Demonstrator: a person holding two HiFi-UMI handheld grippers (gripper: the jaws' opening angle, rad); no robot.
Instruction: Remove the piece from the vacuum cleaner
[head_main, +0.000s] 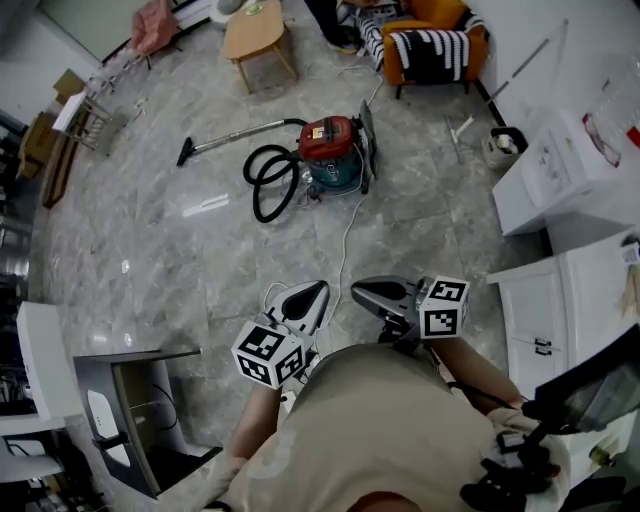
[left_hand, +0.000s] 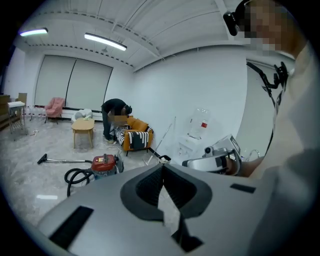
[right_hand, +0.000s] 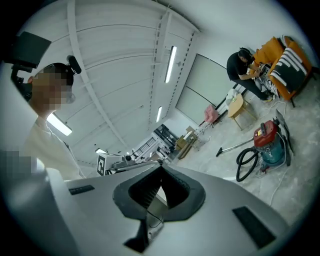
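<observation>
Facing one vacuum cleaner (head_main: 330, 152): two tools (head_main: 312, 296) (head_main: 368, 293)

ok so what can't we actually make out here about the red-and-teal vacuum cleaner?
- Red-and-teal canister vacuum cleaner: far off and too small in all three views to tell which piece detaches or how it is fastened.
- Its far side: head view, hidden by its own body.
- Thin white cord: head view, the near end runs toward the person's beige torso and is lost there.
</observation>
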